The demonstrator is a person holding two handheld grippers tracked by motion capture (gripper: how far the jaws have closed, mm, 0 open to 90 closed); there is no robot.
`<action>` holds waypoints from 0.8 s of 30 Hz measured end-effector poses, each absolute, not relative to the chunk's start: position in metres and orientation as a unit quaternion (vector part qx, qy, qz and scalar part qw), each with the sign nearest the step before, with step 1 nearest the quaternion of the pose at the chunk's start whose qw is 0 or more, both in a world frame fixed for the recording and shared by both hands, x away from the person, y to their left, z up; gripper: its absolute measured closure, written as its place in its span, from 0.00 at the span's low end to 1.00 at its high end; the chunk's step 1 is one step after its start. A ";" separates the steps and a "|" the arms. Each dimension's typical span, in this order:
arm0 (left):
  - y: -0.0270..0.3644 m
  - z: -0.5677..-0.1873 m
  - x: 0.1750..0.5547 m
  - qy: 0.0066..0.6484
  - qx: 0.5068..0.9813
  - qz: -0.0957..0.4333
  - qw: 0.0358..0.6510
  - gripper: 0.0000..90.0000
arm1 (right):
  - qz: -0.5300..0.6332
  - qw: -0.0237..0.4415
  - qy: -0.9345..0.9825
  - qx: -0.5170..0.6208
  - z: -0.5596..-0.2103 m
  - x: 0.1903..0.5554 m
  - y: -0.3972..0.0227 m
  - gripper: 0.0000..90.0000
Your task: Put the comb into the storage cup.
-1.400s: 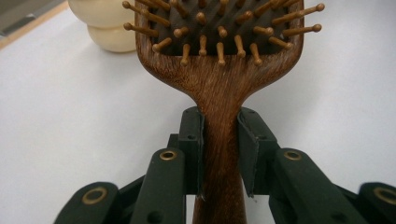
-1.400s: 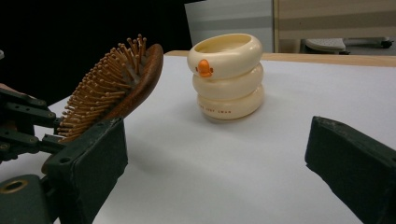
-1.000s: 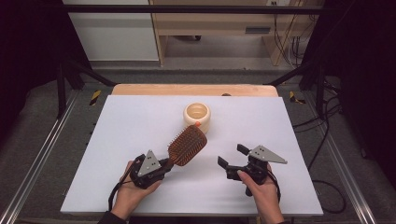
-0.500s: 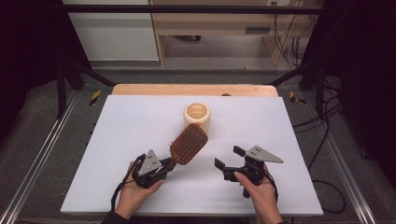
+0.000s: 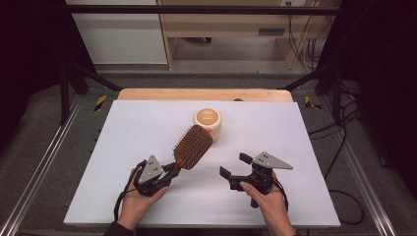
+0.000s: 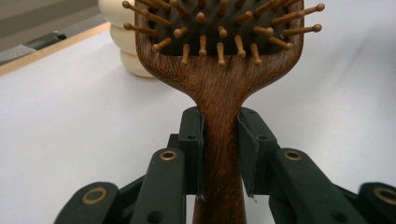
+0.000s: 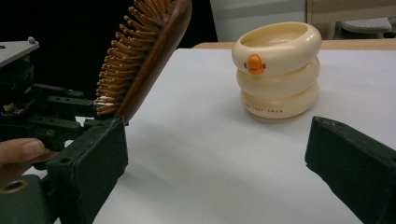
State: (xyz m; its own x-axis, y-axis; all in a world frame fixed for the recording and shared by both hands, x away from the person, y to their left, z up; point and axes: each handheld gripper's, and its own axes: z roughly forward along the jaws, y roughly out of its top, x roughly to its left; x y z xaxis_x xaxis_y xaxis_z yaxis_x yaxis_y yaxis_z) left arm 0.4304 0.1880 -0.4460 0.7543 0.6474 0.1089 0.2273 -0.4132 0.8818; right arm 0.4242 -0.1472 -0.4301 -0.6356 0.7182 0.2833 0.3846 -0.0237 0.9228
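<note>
My left gripper (image 5: 169,171) fingers (image 6: 194,140) clamp the wooden paddle hairbrush (image 5: 193,146) by its handle—head angled up toward the cream holder (image 5: 207,123)—right gripper (image 5: 235,164) fingers wide, empty.

A lab: white table (image 5: 147,128) in a black metal frame (image 5: 206,9), loose cables (image 5: 339,132) on the floor

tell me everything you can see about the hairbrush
The hairbrush is dark brown wood, a rounded-square paddle head with ball-tipped wooden pins on a dark pad. The left gripper is shut on its handle, holding it tilted up off the white table, head toward the cream ringed cup.
</note>
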 end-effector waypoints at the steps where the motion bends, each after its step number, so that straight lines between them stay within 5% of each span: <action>1: 0.189 -0.445 0.430 0.270 0.809 0.228 0.469 0.81 | 0.596 0.136 0.680 0.405 -0.427 0.425 -0.145 0.07; 24: 0.202 -0.436 0.428 0.275 0.792 0.248 0.485 0.81 | 0.623 0.077 0.667 0.402 -0.410 0.438 -0.091 0.08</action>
